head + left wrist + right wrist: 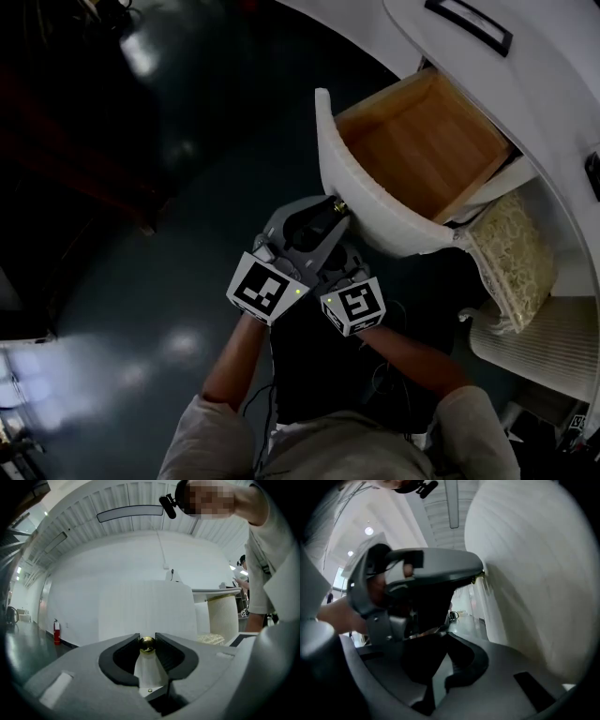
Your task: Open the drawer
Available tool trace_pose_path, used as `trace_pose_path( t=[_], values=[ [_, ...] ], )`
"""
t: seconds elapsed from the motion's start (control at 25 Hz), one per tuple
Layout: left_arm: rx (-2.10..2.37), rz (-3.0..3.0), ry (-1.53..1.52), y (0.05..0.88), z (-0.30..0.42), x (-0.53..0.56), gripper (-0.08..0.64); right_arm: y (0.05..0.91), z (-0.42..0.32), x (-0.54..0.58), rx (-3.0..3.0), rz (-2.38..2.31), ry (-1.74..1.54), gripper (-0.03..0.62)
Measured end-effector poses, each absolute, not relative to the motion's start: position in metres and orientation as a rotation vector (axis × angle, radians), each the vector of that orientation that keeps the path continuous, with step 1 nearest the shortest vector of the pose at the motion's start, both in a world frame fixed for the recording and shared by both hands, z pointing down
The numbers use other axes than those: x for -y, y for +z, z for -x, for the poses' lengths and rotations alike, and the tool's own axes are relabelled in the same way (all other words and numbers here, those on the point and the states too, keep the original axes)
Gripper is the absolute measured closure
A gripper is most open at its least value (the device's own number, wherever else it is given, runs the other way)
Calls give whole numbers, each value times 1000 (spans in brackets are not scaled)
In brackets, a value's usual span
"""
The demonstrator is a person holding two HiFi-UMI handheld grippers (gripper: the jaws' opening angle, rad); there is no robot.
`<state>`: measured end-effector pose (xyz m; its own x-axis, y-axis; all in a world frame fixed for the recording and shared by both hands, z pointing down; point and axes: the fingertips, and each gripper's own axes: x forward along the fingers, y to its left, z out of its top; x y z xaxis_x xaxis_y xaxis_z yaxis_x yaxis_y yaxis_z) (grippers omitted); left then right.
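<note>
The drawer point(422, 141) stands pulled out of the white cabinet, its wooden inside showing behind a curved white ribbed front point(375, 211). A small brass knob point(146, 643) sticks out of that front. My left gripper point(146, 645) is shut on the knob, one dark pad on each side of it. In the head view the left gripper point(330, 211) reaches up to the drawer front from below. My right gripper point(433, 637) hangs just behind and beside the left one, close along the drawer front point(534, 573). Its jaws show a narrow gap with nothing between them.
The white cabinet point(525, 84) curves round the upper right. Under the drawer lies a clear bag of pale shreds point(514, 258), beside a ribbed white piece point(544, 337). Dark glossy floor point(141, 234) spreads to the left. A red fire extinguisher point(56, 631) stands by the far wall.
</note>
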<state>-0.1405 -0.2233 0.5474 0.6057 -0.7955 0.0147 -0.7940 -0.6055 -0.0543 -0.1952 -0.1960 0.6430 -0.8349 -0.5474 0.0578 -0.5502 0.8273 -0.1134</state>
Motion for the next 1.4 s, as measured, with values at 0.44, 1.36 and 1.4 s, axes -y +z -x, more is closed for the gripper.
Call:
trace_pose_path(
  t=[0.44, 1.36, 1.4],
  values=[
    [-1457, 2781, -404, 550, 143, 227, 454, 595, 169, 187, 2743, -894, 357, 577],
    [-1915, 2909, -1049, 403, 126, 127, 457, 355, -11, 159, 2340, -1185, 662, 577],
    [-1922, 2909, -1050, 391, 123, 123, 457, 347, -21, 157, 2316, -1224, 674, 577]
  ],
)
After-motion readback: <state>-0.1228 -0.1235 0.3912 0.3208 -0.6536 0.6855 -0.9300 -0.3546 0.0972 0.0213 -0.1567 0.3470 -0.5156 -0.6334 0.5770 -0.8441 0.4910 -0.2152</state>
